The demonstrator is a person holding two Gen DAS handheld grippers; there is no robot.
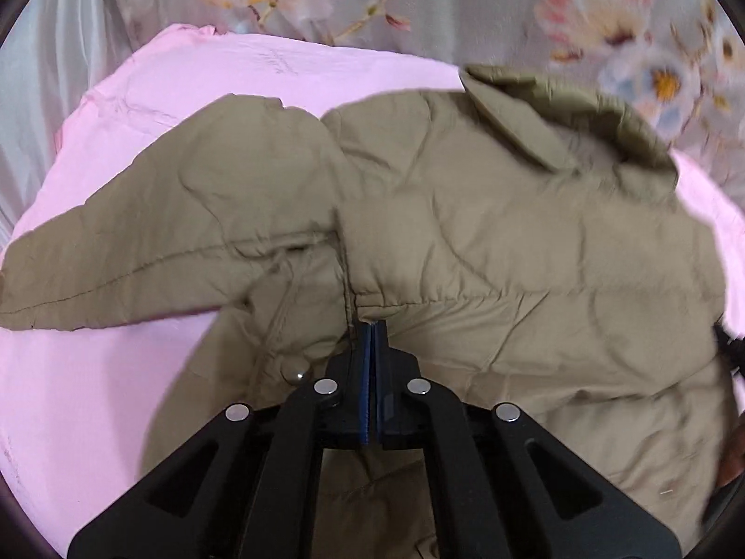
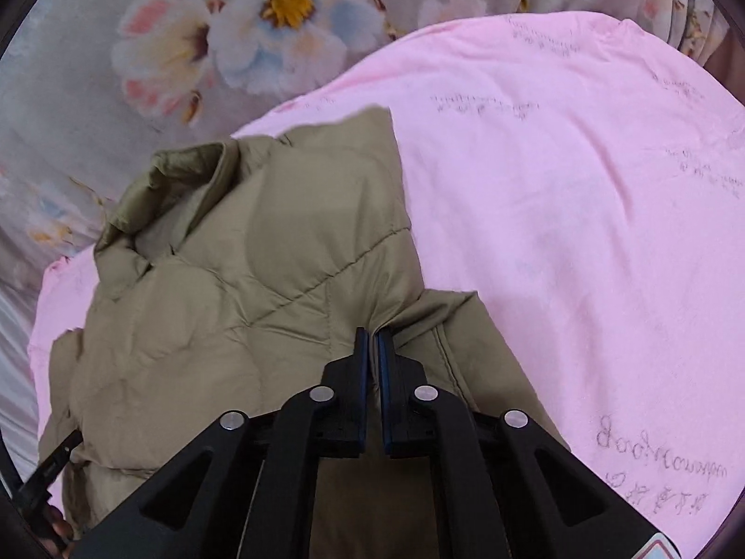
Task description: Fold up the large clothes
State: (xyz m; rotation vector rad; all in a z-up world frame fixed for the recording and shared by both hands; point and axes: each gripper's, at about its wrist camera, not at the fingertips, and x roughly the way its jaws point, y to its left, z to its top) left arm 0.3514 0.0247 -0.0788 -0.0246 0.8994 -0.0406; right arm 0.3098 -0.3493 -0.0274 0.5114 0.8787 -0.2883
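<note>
A khaki quilted jacket [image 1: 489,242] lies on a pink sheet [image 1: 93,372], its collar [image 1: 558,116] at the far end and one sleeve [image 1: 163,242] spread out to the left. My left gripper [image 1: 372,326] is shut, its blue pads pinching a fold of the jacket where the sleeve meets the body. In the right wrist view the jacket [image 2: 233,303] fills the left half, collar [image 2: 163,186] turned up. My right gripper [image 2: 372,333] is shut on a ridge of jacket fabric near its right side seam.
The pink sheet [image 2: 558,209], printed with faint lettering, stretches far to the right. Beyond it lies a grey floral bedcover [image 2: 233,46], also visible as the floral bedcover [image 1: 512,9]. A black gripper part [image 2: 46,470] shows at the lower left edge.
</note>
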